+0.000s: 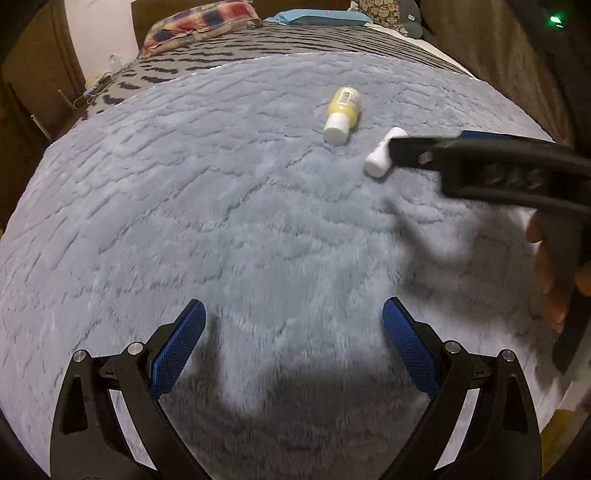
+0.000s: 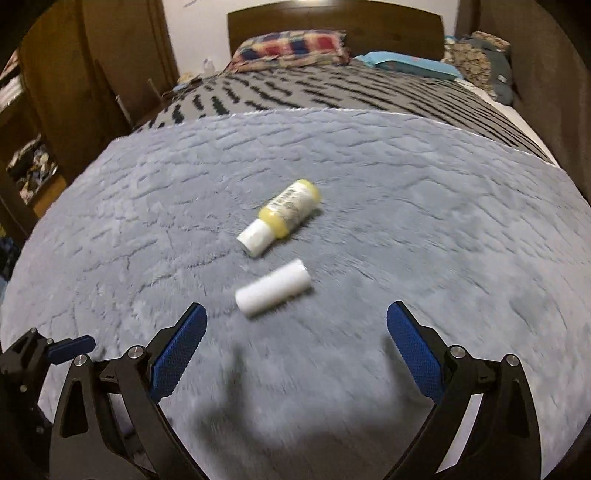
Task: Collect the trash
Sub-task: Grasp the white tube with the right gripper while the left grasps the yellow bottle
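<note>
Nearest the lenses, both tools stand with jaws spread wide and nothing between them: the left gripper point(image 1: 293, 314) and the right gripper point(image 2: 297, 317), each with black angular arms and blue, finely dimpled rubber pads point(image 2: 181, 350). Both hover over a grey-blue plush blanket point(image 2: 424, 240), a shaggy fleece pressed into wavy ridges, which serves as the landmark here.

On the blanket, just ahead of the right gripper's spread fingers, lies a smooth white cylinder point(image 2: 273, 288) on its side, slightly blurred. Just beyond it, near but apart, a small yellow bottle point(image 2: 280, 218) lies on its side too, rounded plastic with a white cap turned toward the camera and a pale printed label. In the left wrist view the right tool's black arm reaches in from the side and partly covers the cylinder point(image 1: 378, 157); the bottle point(image 1: 341, 112) shows a barcode.

Past the blanket's far edge lies a grey bedcover with black dashes point(image 2: 332, 92). Beyond that rest a red-and-blue checked pillow point(image 2: 291, 46), a light blue pillow point(image 2: 410, 64) and a dark wooden headboard point(image 2: 388, 26).
</note>
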### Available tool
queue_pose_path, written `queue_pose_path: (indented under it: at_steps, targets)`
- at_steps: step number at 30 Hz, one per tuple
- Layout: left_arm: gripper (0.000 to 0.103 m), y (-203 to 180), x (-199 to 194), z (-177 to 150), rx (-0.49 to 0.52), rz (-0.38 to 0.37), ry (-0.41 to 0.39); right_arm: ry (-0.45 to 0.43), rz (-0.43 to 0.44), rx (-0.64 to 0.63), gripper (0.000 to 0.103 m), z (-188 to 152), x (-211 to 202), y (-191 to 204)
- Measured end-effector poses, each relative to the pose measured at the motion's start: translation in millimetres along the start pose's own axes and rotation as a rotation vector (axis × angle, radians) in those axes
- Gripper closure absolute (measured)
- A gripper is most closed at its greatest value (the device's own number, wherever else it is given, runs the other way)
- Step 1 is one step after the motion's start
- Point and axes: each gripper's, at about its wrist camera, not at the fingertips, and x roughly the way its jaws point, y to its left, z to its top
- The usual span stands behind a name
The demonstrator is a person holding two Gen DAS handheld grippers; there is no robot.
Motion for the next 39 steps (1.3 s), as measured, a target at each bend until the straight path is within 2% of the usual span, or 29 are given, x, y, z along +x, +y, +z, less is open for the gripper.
queue_pose_path:
  at_steps: [3, 6, 10, 12, 17, 20, 23, 27, 33, 37, 39]
  targets:
    - [0.012, 3, 4, 7, 0.005, -0.008, 0.001, 0.019, 0.002, -0.033, 0.01, 3, 12, 8]
    - [0.012, 4, 6, 12, 0.012, -0.012, 0.002, 0.038, -0.006, -0.061, 0.019, 5, 22, 13]
    - [0.012, 3, 11, 19, 0.025, -0.007, 0.006, 0.059, -0.028, -0.092, 0.04, 6, 33, 13]
    - [0.012, 2, 15, 23, 0.033, -0.003, 0.007, 0.05, -0.024, -0.099, 0.047, 5, 33, 11]
    - [0.012, -2, 22, 38, 0.047, 0.002, -0.003, 0.026, 0.003, -0.069, 0.047, 9, 25, -5]
    - [0.012, -6, 28, 50, 0.054, 0.004, -0.013, 0.003, -0.022, -0.019, 0.047, 20, 18, -24]
    - [0.019, -9, 38, 68, 0.038, -0.014, -0.014, -0.02, -0.063, 0.031, 0.047, 29, 11, -45]
    - [0.021, -14, 48, 90, 0.035, -0.024, -0.029, -0.034, -0.109, 0.075, 0.047, 38, 6, -73]
    - [0.024, -30, 59, 134, 0.063, -0.025, -0.078, -0.036, -0.099, 0.128, 0.047, 41, 5, -105]
    - [0.037, -38, 75, 152, 0.065, -0.053, -0.073, -0.041, -0.092, 0.135, 0.047, 40, 4, -113]
    - [0.052, -44, 87, 159, 0.073, -0.056, -0.061, -0.043, -0.092, 0.133, 0.047, 38, 4, -115]
